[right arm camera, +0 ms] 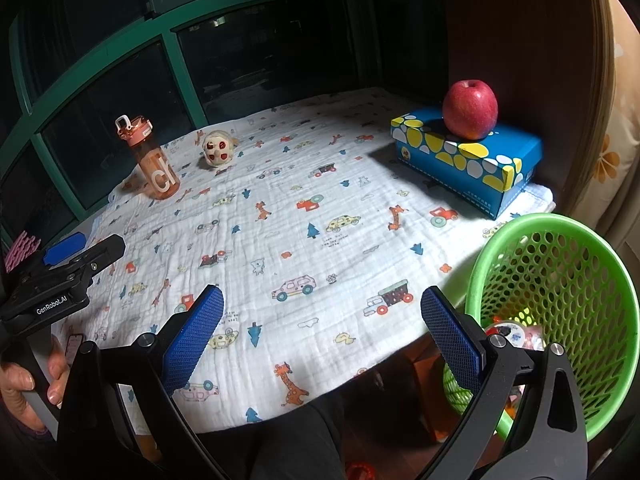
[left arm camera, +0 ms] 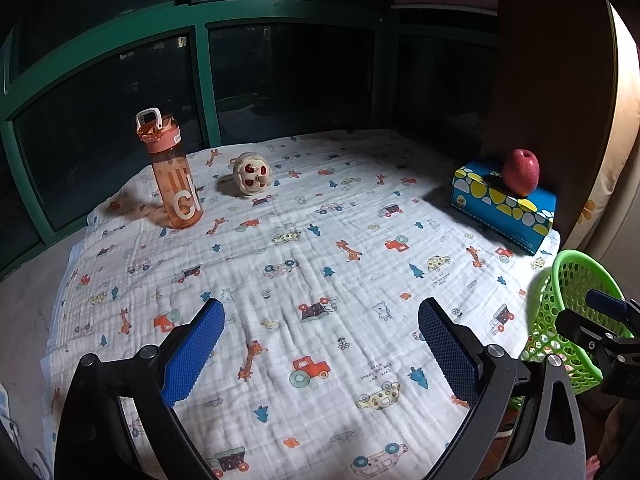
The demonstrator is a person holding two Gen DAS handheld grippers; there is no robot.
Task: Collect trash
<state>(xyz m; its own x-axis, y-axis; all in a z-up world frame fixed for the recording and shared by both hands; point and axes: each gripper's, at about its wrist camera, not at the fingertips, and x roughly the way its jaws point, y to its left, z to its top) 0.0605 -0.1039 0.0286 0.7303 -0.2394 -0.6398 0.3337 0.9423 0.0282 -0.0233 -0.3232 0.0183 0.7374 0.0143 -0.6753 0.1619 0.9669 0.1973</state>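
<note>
A green mesh basket (right arm camera: 560, 304) stands at the table's right front edge with several bits of trash (right arm camera: 516, 334) at its bottom; it also shows in the left wrist view (left arm camera: 568, 312). My right gripper (right arm camera: 320, 332) is open and empty above the table's front edge, just left of the basket. My left gripper (left arm camera: 320, 344) is open and empty over the middle of the patterned cloth (left arm camera: 304, 248). The left gripper also shows at the left of the right wrist view (right arm camera: 66, 256).
A pink water bottle (left arm camera: 172, 172) and a small plush toy (left arm camera: 252, 176) stand at the far left. A red apple (right arm camera: 470, 110) sits on a blue tissue box (right arm camera: 468, 156) at the far right. A dark window with green frame (left arm camera: 200, 80) lies behind.
</note>
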